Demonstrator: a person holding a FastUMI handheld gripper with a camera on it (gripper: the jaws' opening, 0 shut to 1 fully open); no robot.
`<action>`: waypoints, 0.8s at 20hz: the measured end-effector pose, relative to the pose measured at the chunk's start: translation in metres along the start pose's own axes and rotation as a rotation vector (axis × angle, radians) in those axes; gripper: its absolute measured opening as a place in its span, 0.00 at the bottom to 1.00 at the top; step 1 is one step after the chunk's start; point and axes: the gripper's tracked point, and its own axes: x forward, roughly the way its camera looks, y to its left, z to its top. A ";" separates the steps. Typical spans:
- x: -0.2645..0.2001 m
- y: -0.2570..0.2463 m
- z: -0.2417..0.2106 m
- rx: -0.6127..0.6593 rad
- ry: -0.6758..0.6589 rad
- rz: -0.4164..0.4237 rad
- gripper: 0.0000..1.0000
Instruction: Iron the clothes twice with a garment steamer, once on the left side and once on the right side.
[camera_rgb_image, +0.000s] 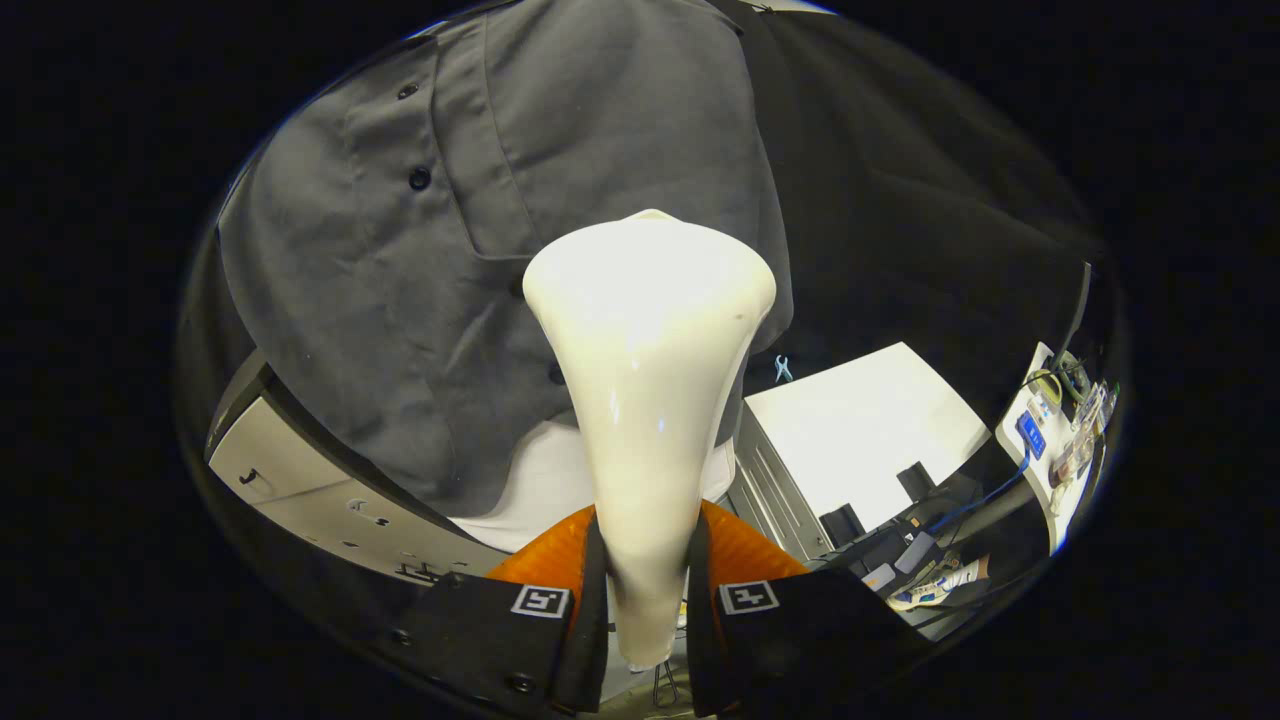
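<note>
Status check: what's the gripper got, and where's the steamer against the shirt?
Gripper shut on steamer handle. Steamer head up against the grey shirt, beside the buttons, below the pocket. Nothing between head and cloth.

A cream garment steamer is clamped between both fingers of the gripper, and the way straight ahead is blocked by its wide head. Just beyond it, the forward path is closed by a hanging grey shirt. Open room is seen beside the shirt, above a white table. A grey cabinet stands below the shirt.
</note>
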 end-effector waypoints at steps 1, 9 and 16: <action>-0.008 0.005 0.009 -0.002 -0.022 0.006 0.40; -0.071 0.056 0.091 -0.044 -0.204 0.055 0.40; -0.141 0.102 0.159 -0.105 -0.385 0.113 0.40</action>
